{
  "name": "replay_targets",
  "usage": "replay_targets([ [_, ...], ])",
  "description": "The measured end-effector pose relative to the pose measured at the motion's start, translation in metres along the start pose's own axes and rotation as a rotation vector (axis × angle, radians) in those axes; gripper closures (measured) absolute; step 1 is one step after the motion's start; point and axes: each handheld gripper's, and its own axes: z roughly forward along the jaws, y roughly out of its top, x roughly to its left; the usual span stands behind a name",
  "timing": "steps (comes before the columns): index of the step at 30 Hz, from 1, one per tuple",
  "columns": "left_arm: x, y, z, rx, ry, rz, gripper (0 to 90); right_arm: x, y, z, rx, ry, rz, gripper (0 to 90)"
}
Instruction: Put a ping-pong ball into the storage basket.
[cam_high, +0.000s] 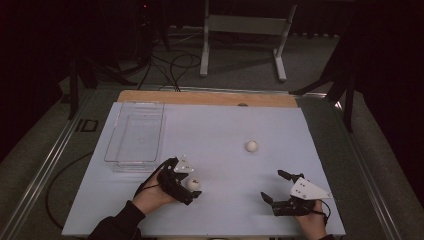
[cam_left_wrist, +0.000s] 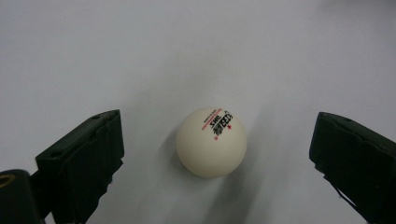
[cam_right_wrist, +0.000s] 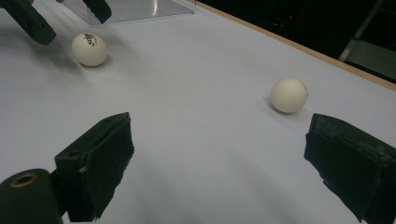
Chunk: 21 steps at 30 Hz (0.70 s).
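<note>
A white ping-pong ball (cam_high: 194, 184) (cam_left_wrist: 211, 142) with red and black print lies on the white tabletop (cam_high: 225, 215), near the front left. My left gripper (cam_high: 189, 180) (cam_left_wrist: 219, 126) straddles it with both jaws wide of the ball, open and not touching it. A second, plain white ball (cam_high: 251, 146) (cam_right_wrist: 289, 95) rests farther back toward the middle. My right gripper (cam_high: 274, 185) (cam_right_wrist: 219, 135) hovers open near the front right with nothing between its jaws, the plain ball ahead of it. The right gripper view also takes in the printed ball (cam_right_wrist: 89, 48) and the left gripper (cam_right_wrist: 65, 16).
A clear plastic tray (cam_high: 135, 135) (cam_right_wrist: 135, 9) stands at the back left of the table, just beyond the left hand. A wooden strip (cam_high: 205, 97) runs along the far edge. A metal stand (cam_high: 245, 25) and cables sit on the floor behind.
</note>
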Motion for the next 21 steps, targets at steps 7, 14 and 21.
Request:
replay_targets([
  [7,0.0015,-0.0006,0.0019,0.028,0.002,-0.004,11.0,0.0000,0.0001,-0.0003,-0.002,0.001,0.004,8.0],
  [14,0.0005,0.0013,0.0044,0.063,-0.016,-0.002,17.5,-0.0002,-0.0001,0.0000,0.001,0.003,0.004,8.0],
  [21,0.0015,0.0018,0.0091,0.090,-0.025,-0.011,26.4,0.0001,0.0001,-0.0002,-0.001,0.007,0.008,8.0],
])
